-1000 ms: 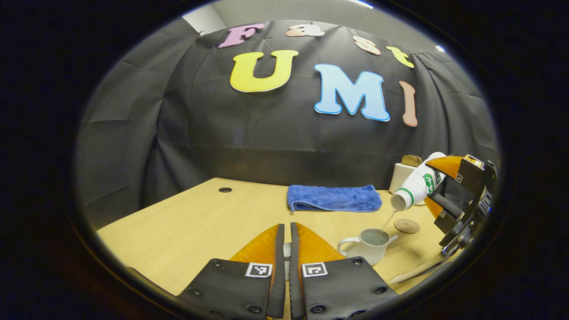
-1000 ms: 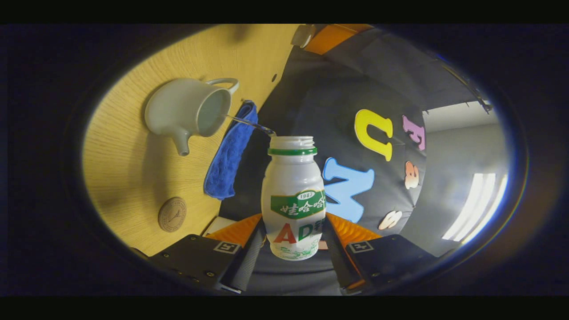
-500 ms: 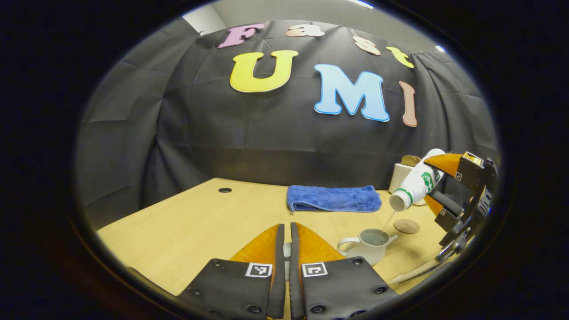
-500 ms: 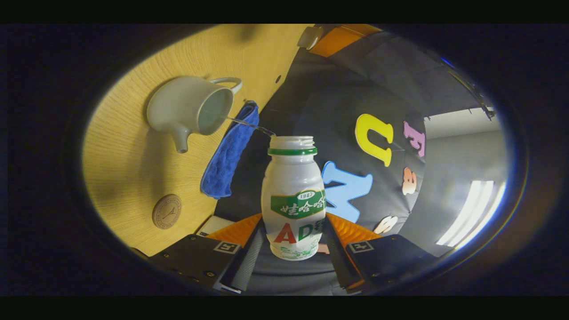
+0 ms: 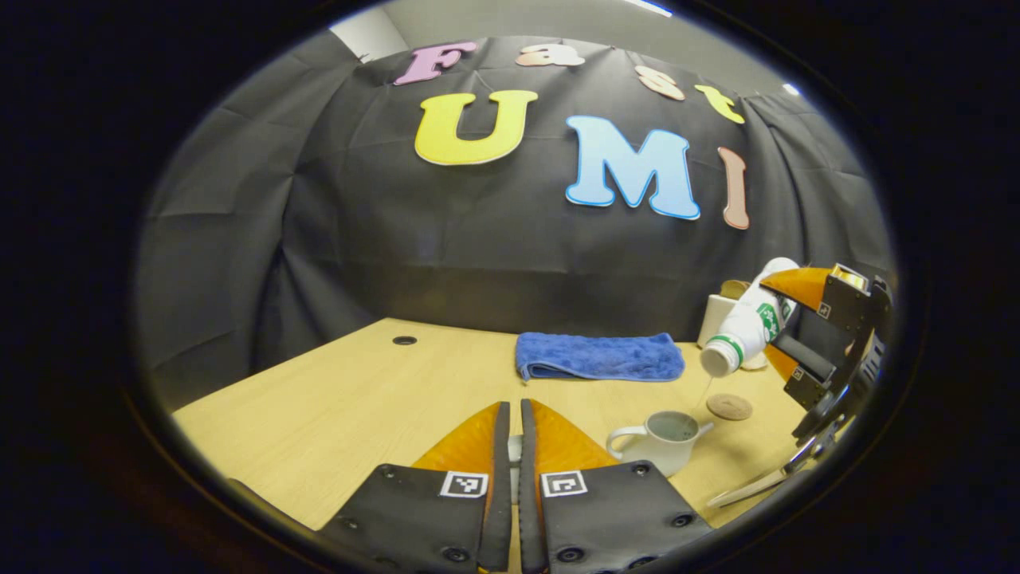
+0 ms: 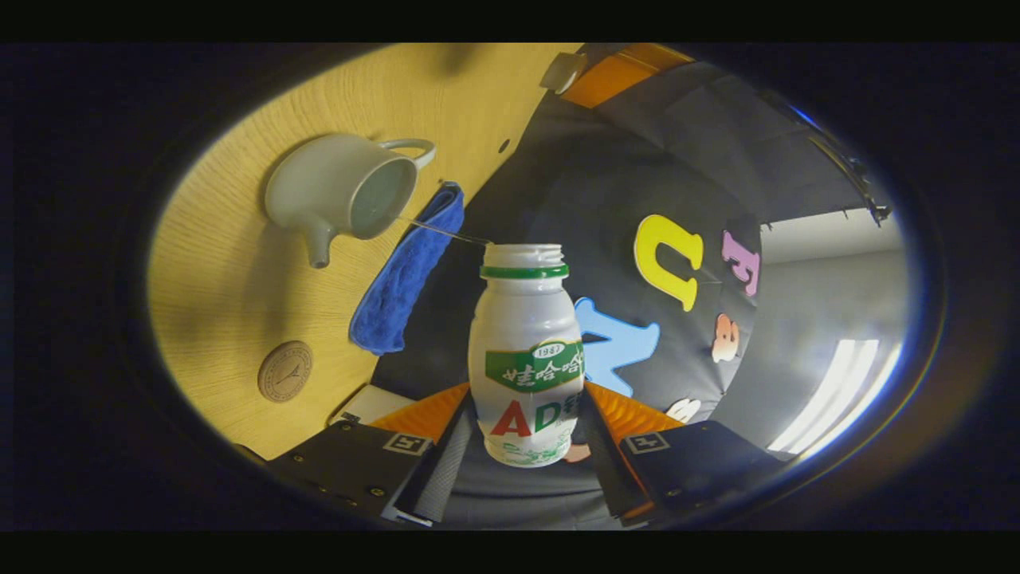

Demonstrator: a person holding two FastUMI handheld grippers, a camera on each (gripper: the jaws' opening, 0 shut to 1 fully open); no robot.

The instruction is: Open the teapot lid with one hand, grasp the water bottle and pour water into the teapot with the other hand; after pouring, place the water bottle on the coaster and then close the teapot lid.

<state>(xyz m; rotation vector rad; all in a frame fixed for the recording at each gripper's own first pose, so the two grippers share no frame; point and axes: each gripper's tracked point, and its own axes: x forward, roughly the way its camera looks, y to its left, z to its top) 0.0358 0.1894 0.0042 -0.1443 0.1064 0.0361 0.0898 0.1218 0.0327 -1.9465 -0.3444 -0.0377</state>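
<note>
So on the left side of the left gripper view the wooden tabletop (image 5: 343,406) is bare, and the left gripper (image 5: 512,446) sits low at the bottom with its fingers pressed nearly together on something pale that's mostly hidden between them, can't tell what it is. A bit further right there's a blue towel (image 5: 599,356) lying flat near the back wall. Then the teapot (image 5: 663,438), lid off and opening facing up, with the round coaster (image 5: 729,406) just behind it to the right. Over on the far right the right gripper (image 5: 777,335) has its fingers clamped on the water bottle (image 5: 745,328), which is tipped mouth-down above the teapot, a thin trickle of water (image 6: 442,231) running from the mouth into the pot.
</note>
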